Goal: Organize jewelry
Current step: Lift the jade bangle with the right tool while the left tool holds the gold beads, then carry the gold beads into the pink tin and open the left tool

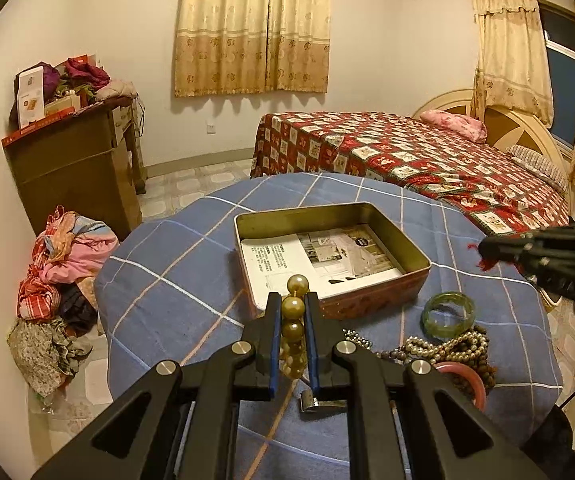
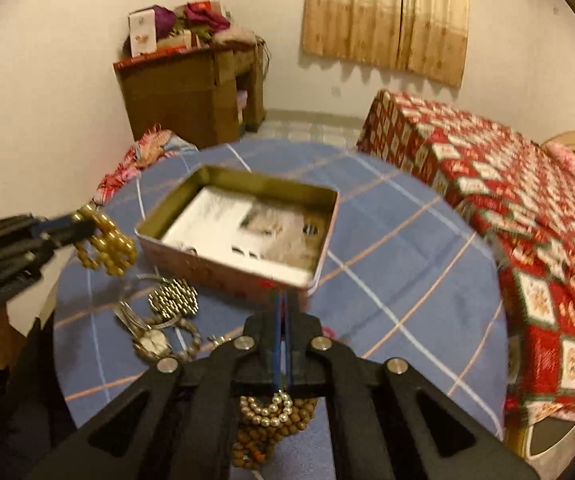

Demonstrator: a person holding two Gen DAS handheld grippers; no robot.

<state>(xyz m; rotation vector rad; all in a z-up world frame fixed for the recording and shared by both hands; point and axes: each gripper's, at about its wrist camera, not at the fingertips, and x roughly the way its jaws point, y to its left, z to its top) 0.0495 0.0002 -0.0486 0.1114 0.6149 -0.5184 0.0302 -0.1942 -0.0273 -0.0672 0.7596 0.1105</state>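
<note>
My left gripper [image 1: 293, 300] is shut on a bracelet of large amber beads [image 1: 293, 330] and holds it above the blue checked table, just short of the open tin box [image 1: 415, 246]. It also shows in the right wrist view [image 2: 87, 226] with the bead bracelet [image 2: 107, 250] hanging from it. My right gripper [image 2: 283, 300] is shut on a thin red cord [image 2: 283, 308], near the tin box [image 2: 227, 276]; in the left wrist view [image 1: 483, 250] red threads [image 1: 487, 265] hang at its tip.
Loose jewelry lies on the table: a green bangle [image 1: 447, 314], pearl strand [image 1: 447, 346], brown bead strings [image 2: 271, 428], pink bangle [image 1: 473, 382], a watch [image 2: 153, 340] and a metal band [image 2: 173, 300]. A bed [image 1: 407, 156] stands behind, clothes [image 1: 59, 280] on the floor.
</note>
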